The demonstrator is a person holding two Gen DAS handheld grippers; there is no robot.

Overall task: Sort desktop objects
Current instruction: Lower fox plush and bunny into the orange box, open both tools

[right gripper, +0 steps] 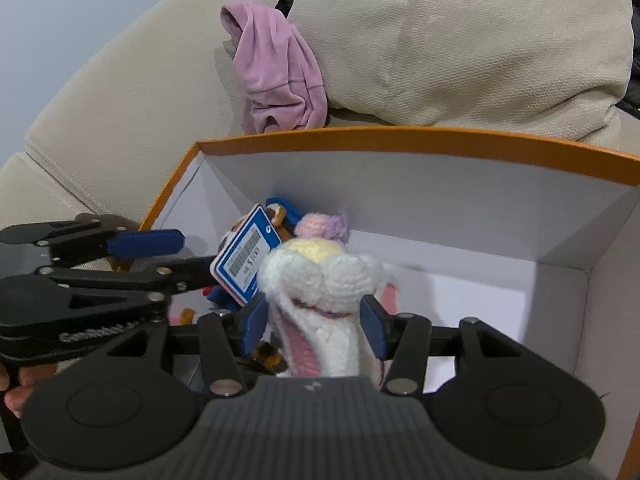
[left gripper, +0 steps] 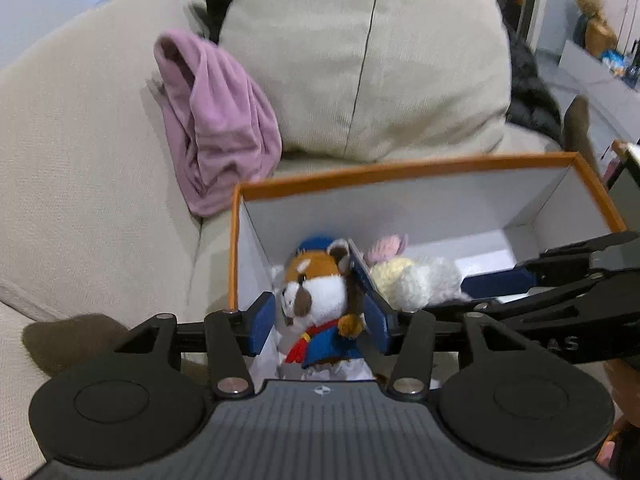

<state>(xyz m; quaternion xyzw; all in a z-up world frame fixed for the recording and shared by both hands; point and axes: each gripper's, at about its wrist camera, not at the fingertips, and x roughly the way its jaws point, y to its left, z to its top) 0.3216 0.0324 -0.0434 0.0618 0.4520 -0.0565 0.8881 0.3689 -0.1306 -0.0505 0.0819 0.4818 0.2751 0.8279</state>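
The left claw [left gripper: 322, 326] stands apart around a brown-and-white plush animal [left gripper: 320, 300] in a blue outfit; the toy is upright, head up, and the blue pads look just clear of it. The right claw [right gripper: 314, 328] is likewise spread beside a white crocheted bunny [right gripper: 324, 292], whose long axis runs toward the camera. Both toys are in the orange-rimmed box [right gripper: 400, 140], a blue price tag [right gripper: 246, 258] between them. Behind lie a pink cloth [right gripper: 276, 68] and a beige cushion [right gripper: 460, 40].

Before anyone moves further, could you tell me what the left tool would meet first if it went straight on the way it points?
The left tool would first meet the brown-and-white plush animal in a blue outfit, which already sits between its blue fingers, inside the orange-rimmed white cardboard box. Whether the pads still touch it is unclear.
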